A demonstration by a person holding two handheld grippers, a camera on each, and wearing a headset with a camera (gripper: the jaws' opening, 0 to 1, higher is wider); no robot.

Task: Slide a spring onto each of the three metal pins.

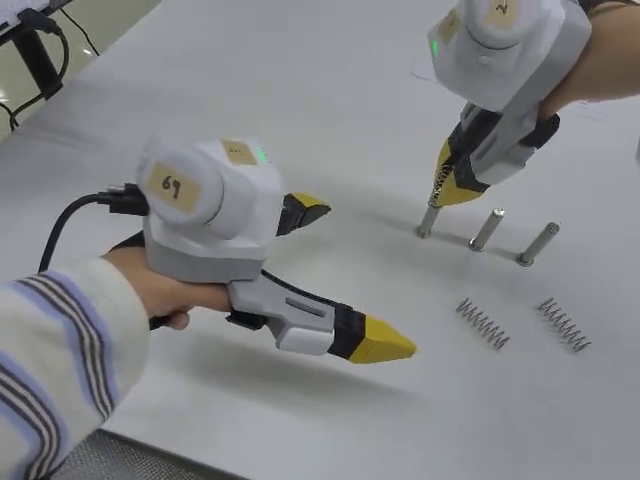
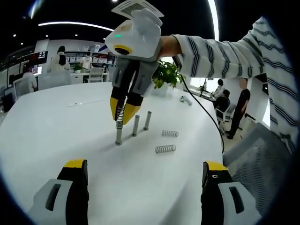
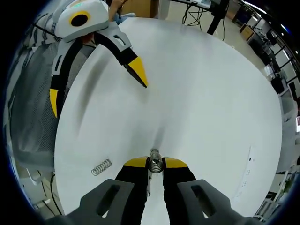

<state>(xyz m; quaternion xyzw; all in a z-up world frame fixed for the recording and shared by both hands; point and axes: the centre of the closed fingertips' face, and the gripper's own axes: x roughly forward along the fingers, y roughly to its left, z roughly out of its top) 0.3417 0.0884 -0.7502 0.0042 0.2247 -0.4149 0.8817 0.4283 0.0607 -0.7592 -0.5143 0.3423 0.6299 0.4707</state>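
Three metal pins stand in a row on the white table: the left pin (image 1: pixel 428 222), the middle pin (image 1: pixel 487 230) and the right pin (image 1: pixel 538 244). My right gripper (image 1: pixel 447 188) is shut on a spring (image 1: pixel 440 180), held upright just above the left pin's top. The left gripper view shows the same spring (image 2: pixel 120 114) over that pin (image 2: pixel 118 136). In the right gripper view the spring (image 3: pixel 155 164) sits end-on between the yellow tips. Two loose springs (image 1: pixel 483 323) (image 1: pixel 564 323) lie in front of the pins. My left gripper (image 1: pixel 350 275) hovers open to the left, holding nothing.
The round white table (image 1: pixel 300 90) has wide bare room left of the pins. A black cable (image 1: pixel 70 215) trails from the left gripper. Black cables and a stand (image 1: pixel 35 55) sit at the far left edge. People and desks (image 2: pixel 61 61) are in the background.
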